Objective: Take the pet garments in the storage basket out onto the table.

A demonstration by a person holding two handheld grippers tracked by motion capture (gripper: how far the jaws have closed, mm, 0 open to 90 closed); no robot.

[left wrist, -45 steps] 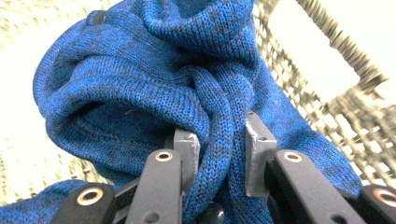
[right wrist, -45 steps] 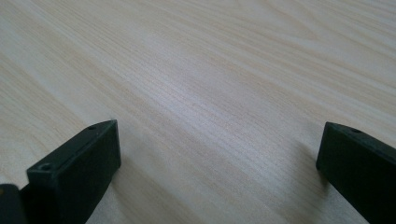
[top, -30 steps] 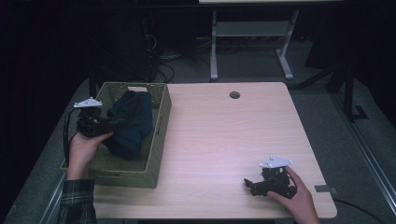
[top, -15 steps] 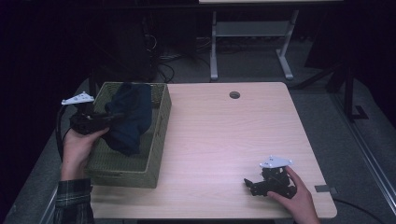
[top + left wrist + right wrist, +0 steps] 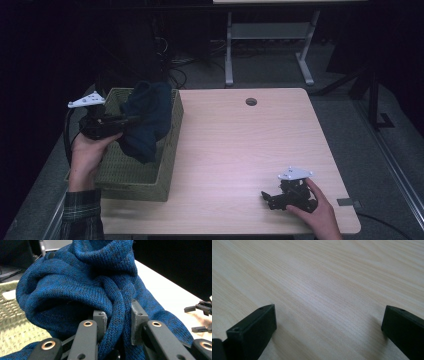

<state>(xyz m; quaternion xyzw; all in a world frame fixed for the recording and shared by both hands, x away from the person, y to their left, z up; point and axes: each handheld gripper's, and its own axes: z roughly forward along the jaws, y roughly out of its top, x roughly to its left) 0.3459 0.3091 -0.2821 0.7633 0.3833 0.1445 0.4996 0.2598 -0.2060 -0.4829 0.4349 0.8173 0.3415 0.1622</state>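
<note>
**Blue knit hangs over the basket, pinched in the left gripper**

The left gripper [image 5: 117, 121] is up above the woven basket [image 5: 170, 145], just over its left rim, and its jaws are pinching a twisted rope of the dark blue knitted garment [image 5: 145, 120]. In the left gripper view that fold of garment [image 5: 117, 312] is squeezed between the two grey pads [image 5: 100, 317], the wool bulging out above them in soft rolls.

Here is what the next move turns on: the garment hangs from the pinch with its long axis running downward, its lower end drooping inside the basket, and I can't quite tell from here whether that end touches the basket floor. The open table [image 5: 250, 150] lies to the right of the basket, so the cloth has to clear the basket's right wall to get out that way. The left hand [image 5: 90, 150] is the one on the job; the right is well away from the basket.

That right gripper [image 5: 267, 197] rests near the table's front right corner, jaws spread wide with nothing between them, pale wood grain beneath.

Textures: chunky ribbed knit, limp and heavy-looking; the basket a stiff, olive, rectangular weave; the tabletop smooth light laminate.
</note>
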